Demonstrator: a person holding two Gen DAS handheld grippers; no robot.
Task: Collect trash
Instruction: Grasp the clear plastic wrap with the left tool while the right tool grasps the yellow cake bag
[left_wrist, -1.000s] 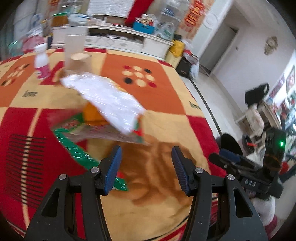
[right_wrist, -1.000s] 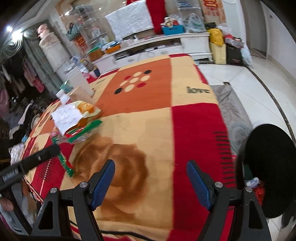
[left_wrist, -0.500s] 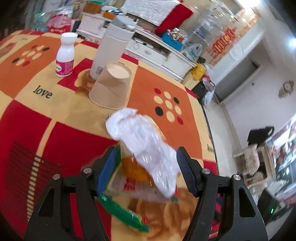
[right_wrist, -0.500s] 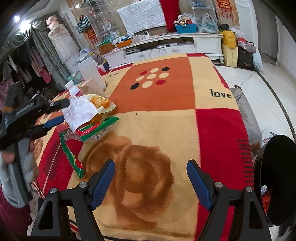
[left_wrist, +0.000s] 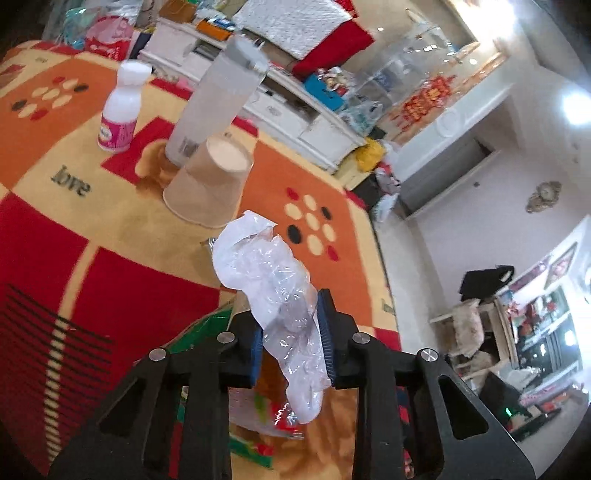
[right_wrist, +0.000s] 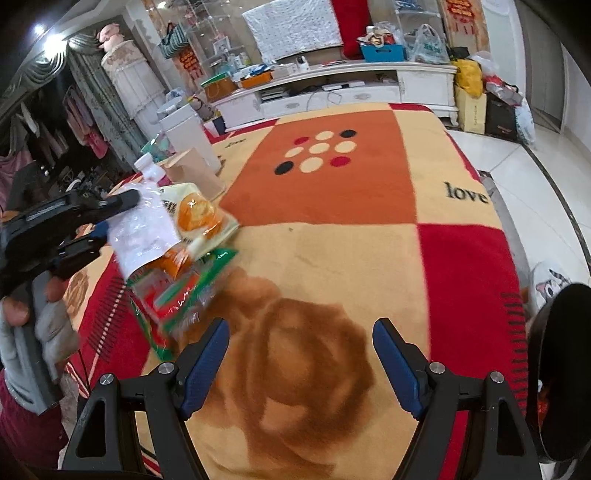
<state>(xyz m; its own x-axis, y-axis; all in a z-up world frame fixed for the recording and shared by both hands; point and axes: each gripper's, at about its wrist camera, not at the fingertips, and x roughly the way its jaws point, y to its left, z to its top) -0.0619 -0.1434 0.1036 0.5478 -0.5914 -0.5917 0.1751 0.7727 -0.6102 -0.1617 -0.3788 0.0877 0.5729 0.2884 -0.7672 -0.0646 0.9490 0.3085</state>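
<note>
Since a second ago my left tongs (left_wrist: 291, 343) swung over the wrappers and are closing on the clear plastic bag (left_wrist: 273, 291); right tongs (right_wrist: 301, 363) stay apart, empty.

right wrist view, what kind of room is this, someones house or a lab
Most likely a lived-in living room at home. A long white cabinet crowded with boxes and bags lines the far wall, clothes hang at the left beside a draped curtain, and the table wears a patterned blanket reading "love".
</note>
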